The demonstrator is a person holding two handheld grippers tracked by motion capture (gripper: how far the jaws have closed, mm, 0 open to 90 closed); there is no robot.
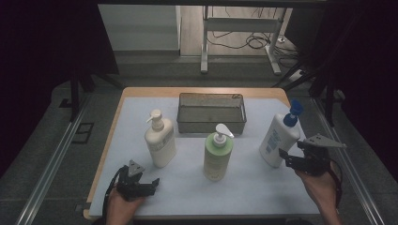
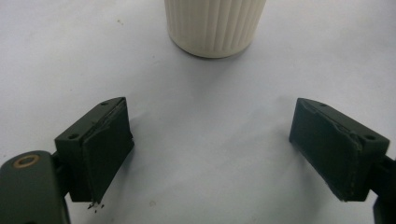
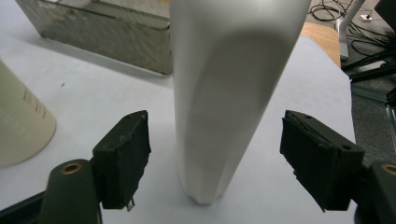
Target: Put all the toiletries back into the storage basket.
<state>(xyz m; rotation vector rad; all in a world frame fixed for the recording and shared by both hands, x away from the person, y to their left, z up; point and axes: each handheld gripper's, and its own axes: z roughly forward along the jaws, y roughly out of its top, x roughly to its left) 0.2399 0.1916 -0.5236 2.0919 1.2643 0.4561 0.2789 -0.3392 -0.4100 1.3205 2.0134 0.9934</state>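
1. One surface (image 1: 141, 197), covered in white, is seen carrying every item.
2. One wire basket (image 1: 212, 113) is set at the back centre.
3. Three pump bottles are counted: a cream bottle (image 1: 160, 140) at left, a green bottle (image 1: 218, 153) in the middle, and a white bottle (image 1: 279, 137) with a blue pump at right; its blue label cannot be read.
4. The right gripper (image 3: 215, 158) is held wide, its jaws apart from the white bottle between them.
5. The left gripper (image 2: 210, 154) is held wide and empty, near the cream bottle.
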